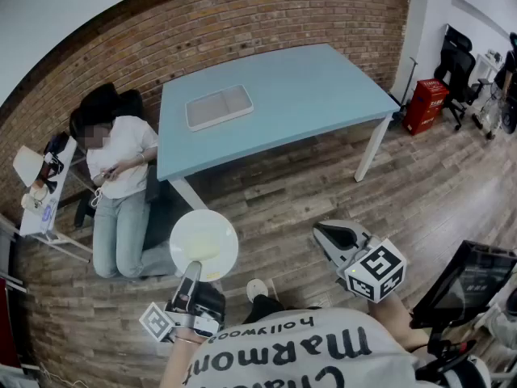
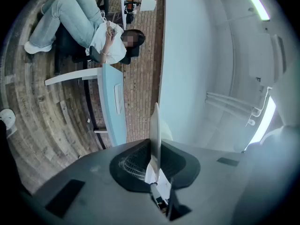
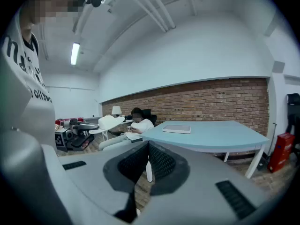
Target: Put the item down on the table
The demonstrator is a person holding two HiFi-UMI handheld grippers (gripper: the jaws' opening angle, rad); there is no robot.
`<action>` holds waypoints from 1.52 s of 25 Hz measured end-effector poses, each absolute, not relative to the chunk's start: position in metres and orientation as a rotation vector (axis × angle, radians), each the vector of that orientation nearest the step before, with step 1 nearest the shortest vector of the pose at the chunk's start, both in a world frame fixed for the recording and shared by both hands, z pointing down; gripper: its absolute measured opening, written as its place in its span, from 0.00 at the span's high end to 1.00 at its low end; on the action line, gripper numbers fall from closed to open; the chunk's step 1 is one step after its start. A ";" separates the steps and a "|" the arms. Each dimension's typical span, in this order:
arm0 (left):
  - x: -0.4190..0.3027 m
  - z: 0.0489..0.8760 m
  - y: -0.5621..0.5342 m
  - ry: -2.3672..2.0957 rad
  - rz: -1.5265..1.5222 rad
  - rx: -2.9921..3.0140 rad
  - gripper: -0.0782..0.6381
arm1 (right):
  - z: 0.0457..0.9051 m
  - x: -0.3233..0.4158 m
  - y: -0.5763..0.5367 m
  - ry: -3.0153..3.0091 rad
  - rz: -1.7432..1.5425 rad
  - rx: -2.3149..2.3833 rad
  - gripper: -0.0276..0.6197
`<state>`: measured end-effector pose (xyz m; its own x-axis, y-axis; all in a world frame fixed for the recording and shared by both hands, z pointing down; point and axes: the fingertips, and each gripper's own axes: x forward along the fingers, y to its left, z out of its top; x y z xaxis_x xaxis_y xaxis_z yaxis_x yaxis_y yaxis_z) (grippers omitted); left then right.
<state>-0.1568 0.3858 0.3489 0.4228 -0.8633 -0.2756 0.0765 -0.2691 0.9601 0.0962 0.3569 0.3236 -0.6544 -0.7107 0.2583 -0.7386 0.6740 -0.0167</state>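
The jaws of your left gripper [image 2: 154,146] are clenched on the rim of a round cream-white plate [image 2: 155,123]. In the left gripper view you see that plate edge-on, a thin pale blade rising straight out from between the pads. From the head view the left gripper [image 1: 194,268] holds it from the near side. There the plate [image 1: 203,244] shows its whole face: a smooth disc with a whiter rim and a faintly yellow centre, bare of food, roughly level. It hangs over the wood-plank floor [image 1: 291,192], just short of the near corner of the light blue counter [image 1: 307,87] and not touching it. The jaws of your right gripper [image 3: 148,146] are pressed together with nothing between them. In the head view the right gripper [image 1: 323,233] sits off to the right of the plate, well apart from it. On the counter lies a white rectangular tray [image 1: 219,107], towards the left end. Beside that end a person in a white top and pale jeans [image 1: 121,184] sits against the brick wall [image 1: 242,23].
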 end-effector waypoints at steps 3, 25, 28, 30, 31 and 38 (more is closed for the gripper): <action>-0.159 0.352 0.376 -0.712 -1.066 1.568 0.85 | 0.326 0.094 0.348 -2.662 0.192 1.169 0.94; -0.210 0.330 0.201 -0.610 -1.037 1.584 0.85 | 0.301 0.036 0.180 -2.682 0.233 1.284 0.94; -0.223 0.321 0.175 -0.606 -1.014 1.605 0.85 | 0.294 0.017 0.153 -2.692 0.253 1.278 0.94; -0.231 0.317 0.160 -0.605 -1.015 1.614 0.85 | 0.295 0.007 0.138 -2.675 0.245 1.272 0.94; -0.235 0.317 0.153 -0.604 -1.019 1.614 0.85 | 0.296 0.002 0.133 -2.667 0.241 1.269 0.94; -0.249 0.323 0.108 -0.591 -0.996 1.617 0.85 | 0.311 -0.016 0.095 -2.625 0.267 1.309 0.94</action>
